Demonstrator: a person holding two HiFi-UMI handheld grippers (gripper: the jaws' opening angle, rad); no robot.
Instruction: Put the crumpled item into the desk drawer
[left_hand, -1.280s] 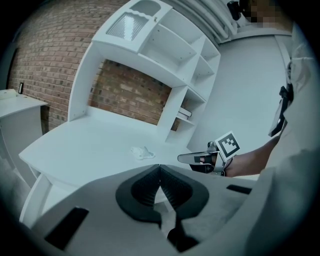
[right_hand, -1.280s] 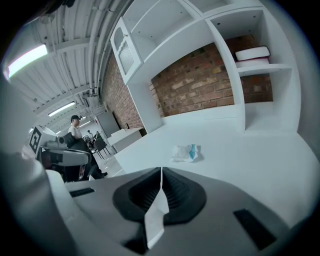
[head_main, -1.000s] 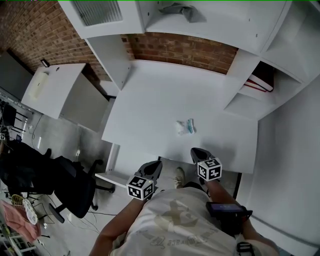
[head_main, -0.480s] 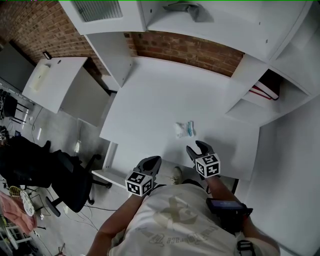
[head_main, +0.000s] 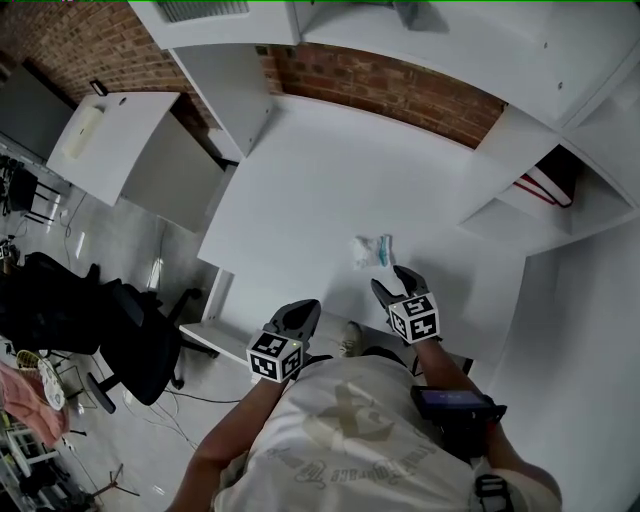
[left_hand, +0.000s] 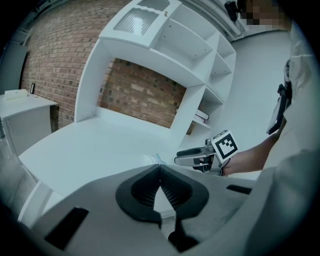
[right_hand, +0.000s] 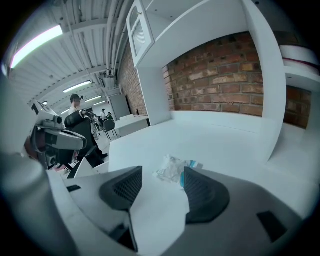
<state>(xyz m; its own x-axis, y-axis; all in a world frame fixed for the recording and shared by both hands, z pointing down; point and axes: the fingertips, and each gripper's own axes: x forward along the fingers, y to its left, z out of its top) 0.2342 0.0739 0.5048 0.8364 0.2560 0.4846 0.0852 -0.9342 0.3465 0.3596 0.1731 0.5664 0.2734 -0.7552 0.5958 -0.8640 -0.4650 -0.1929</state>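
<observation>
The crumpled item (head_main: 371, 250), a white and teal wrapper, lies on the white desk (head_main: 320, 180) near its front edge. My right gripper (head_main: 393, 279) hovers just short of it, and its jaws have just been opening. In the right gripper view the wrapper (right_hand: 173, 167) lies just beyond the open fingertips of the right gripper (right_hand: 162, 171), with nothing between them. My left gripper (head_main: 304, 311) hangs off the desk's front edge with its tips touching, shut on nothing (left_hand: 160, 169). A white drawer-like ledge (head_main: 208, 339) juts out below the desk at the left.
White shelving surrounds the desk, with a red-edged book (head_main: 545, 187) in the right cubby. A brick wall (head_main: 390, 85) backs the desk. A black office chair (head_main: 130, 335) and a low white cabinet (head_main: 115, 125) stand to the left.
The right gripper's jaws went from shut to open. Both grippers moved forward toward the desk, the right one closing in on the wrapper.
</observation>
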